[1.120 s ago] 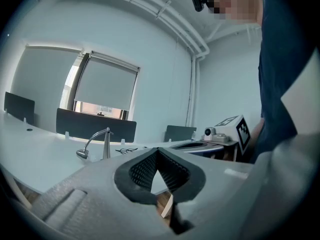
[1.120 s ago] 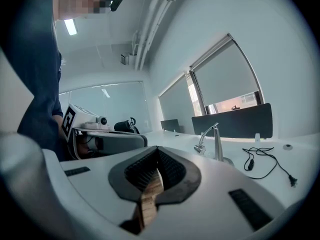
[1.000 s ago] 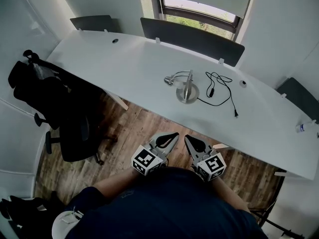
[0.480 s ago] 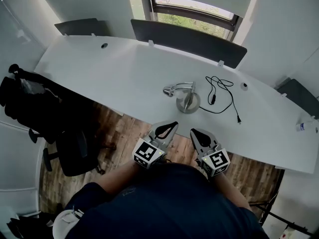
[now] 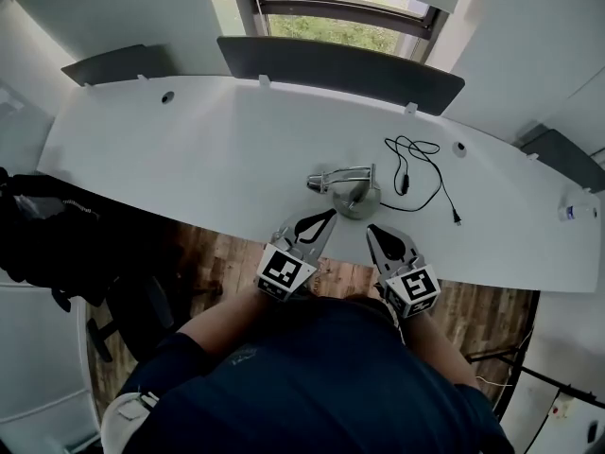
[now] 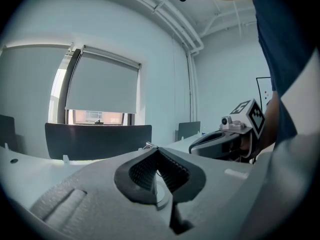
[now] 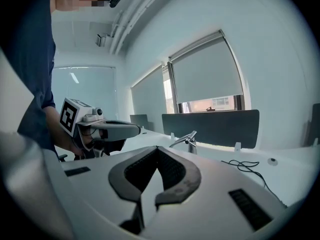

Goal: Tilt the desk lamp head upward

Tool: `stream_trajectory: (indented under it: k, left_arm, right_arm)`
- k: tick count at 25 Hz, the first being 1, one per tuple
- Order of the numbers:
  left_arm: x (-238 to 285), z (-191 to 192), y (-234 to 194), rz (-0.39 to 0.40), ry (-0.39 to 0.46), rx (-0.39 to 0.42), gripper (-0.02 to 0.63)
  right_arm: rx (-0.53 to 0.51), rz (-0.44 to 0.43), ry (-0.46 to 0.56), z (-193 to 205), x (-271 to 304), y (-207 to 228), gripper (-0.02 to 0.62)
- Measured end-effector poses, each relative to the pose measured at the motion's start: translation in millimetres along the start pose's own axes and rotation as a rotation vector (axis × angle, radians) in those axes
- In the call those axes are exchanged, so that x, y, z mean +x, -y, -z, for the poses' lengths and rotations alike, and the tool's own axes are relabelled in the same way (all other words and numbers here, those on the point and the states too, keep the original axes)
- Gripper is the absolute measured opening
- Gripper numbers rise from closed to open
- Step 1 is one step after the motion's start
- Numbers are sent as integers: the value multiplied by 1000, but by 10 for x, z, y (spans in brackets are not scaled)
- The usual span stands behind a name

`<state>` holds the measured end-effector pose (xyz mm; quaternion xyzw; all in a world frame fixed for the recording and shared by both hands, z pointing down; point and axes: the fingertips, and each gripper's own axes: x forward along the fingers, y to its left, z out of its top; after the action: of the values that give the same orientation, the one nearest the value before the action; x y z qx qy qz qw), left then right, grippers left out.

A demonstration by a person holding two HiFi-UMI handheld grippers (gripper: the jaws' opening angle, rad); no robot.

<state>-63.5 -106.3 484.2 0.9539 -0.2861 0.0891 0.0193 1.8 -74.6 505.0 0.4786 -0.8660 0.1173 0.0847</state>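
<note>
A small silver desk lamp (image 5: 346, 187) stands on the white desk (image 5: 189, 149), near its front edge. Its round base (image 5: 358, 200) is on the right and its head (image 5: 319, 183) reaches left, lying low. My left gripper (image 5: 329, 217) is shut and empty, its tip just in front of the lamp, apart from it. My right gripper (image 5: 371, 229) is also shut and empty, just right of the base at the desk edge. In the right gripper view the lamp (image 7: 186, 138) rises beyond the closed jaws, with the left gripper (image 7: 107, 130) to its left.
The lamp's black cable (image 5: 417, 172) loops across the desk right of the base. A small bottle (image 5: 574, 211) sits at the far right edge. Dark divider panels (image 5: 340, 62) line the back. An office chair with black clothing (image 5: 52, 244) stands at the left.
The view has moved forward toward the desk. Both grippers have come up from over the floor to the desk's front edge, close to the lamp, still shut.
</note>
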Motion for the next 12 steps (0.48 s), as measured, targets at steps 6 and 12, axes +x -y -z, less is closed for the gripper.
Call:
stream_trajectory:
  k: [6,12]
  left_arm:
    - [222,126,-132,-45,-34,-2,6]
    - [397,344,-257,-123,-109,12,6]
  right_arm:
    - [4,-19,-43,176,111,241,11]
    - [-10,-46,-96,363,249,544,11]
